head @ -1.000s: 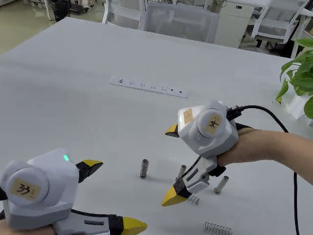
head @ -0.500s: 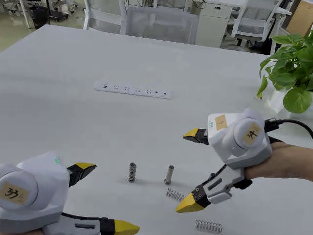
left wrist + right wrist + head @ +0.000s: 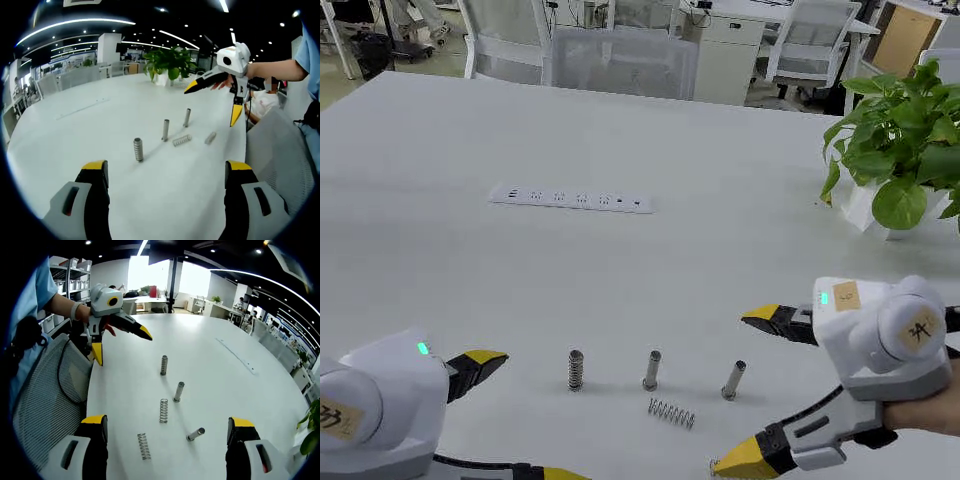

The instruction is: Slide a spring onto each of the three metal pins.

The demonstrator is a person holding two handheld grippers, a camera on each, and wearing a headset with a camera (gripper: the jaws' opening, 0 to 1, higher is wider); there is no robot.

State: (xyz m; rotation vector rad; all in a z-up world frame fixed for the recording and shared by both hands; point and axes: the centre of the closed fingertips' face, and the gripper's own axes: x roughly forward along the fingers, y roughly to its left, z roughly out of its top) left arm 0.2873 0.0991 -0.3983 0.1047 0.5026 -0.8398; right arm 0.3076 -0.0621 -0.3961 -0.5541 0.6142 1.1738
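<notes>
While both tools hang above the near edge of the white tabletop, the three metal pins stand in a row between them, running left to right. The left tool is at the near left, its yellow-tipped jaws spread far apart with nothing between them. The right tool, gripped by a hand at the near right, is just as wide open and just as empty, with one jaw pointing left toward the pins and the other angled down toward the near edge. The left pin already carries a fitted spring coiled around its shaft. The middle pin is bare. The right pin is also bare, and in the head view it seems to lean a little to the right. A loose spring lies flat on the tabletop just on the near side of the gap between the middle and right pins, touching neither. In the right gripper view a second loose spring lies flat closer to the near edge, apart from the first. Farther off, a white power strip lies across the middle of the tabletop, a potted plant sits at the far right, and chairs stand beyond the far edge.
</notes>
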